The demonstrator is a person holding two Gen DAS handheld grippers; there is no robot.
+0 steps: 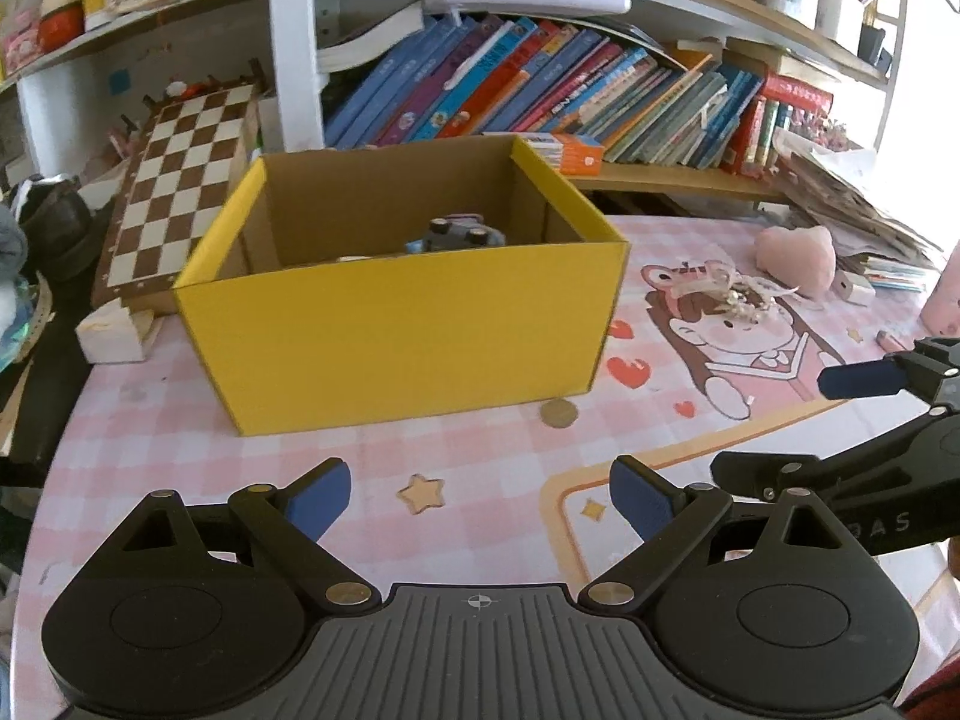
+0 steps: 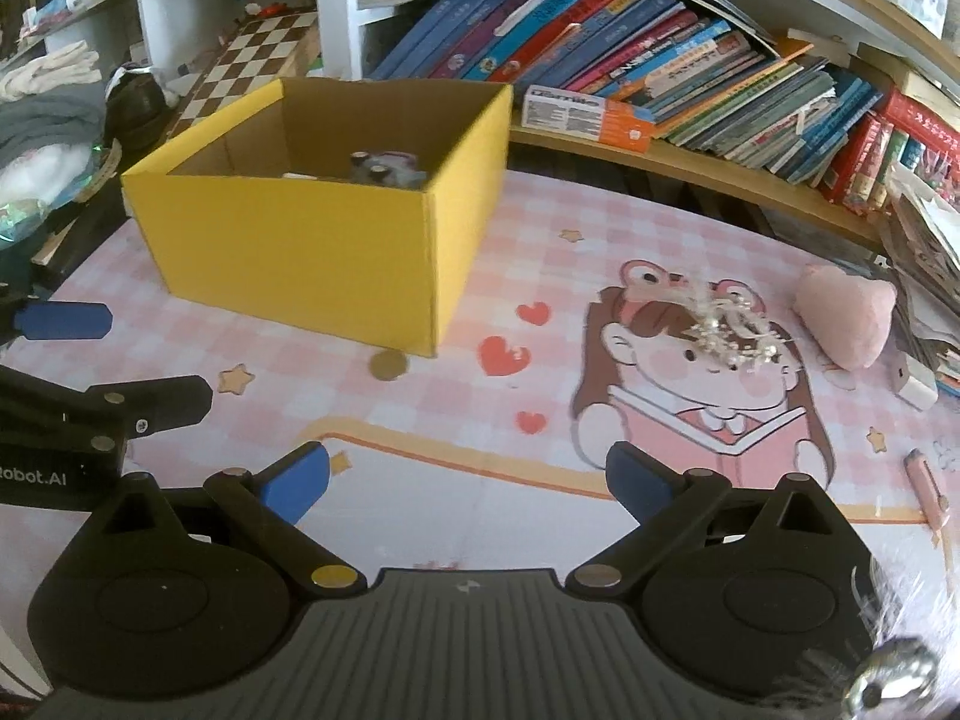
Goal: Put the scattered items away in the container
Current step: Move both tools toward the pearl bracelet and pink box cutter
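We see the yellow cardboard box (image 1: 396, 330) standing open-topped on the pink checked table mat (image 1: 480, 456), its outside bright yellow and its inner walls plain brown card. Inside it, toward the far right corner, lies a grey-blue toy (image 1: 457, 234) with dark round wheels, only its top showing over the front wall. A gold coin (image 1: 558, 413) lies flat on the mat just beside the box's near right corner. Farther right, on the printed cartoon figure, rests a white beaded hair ornament (image 2: 729, 330), and beyond it a pink heart-shaped cushion (image 2: 846, 315). A pink pen (image 2: 929, 487) lies near the mat's right edge. We find the left gripper (image 1: 480, 501) hanging low over the mat with its blue pads spread wide and nothing between them; the right gripper (image 2: 468, 483) is likewise spread wide and empty.
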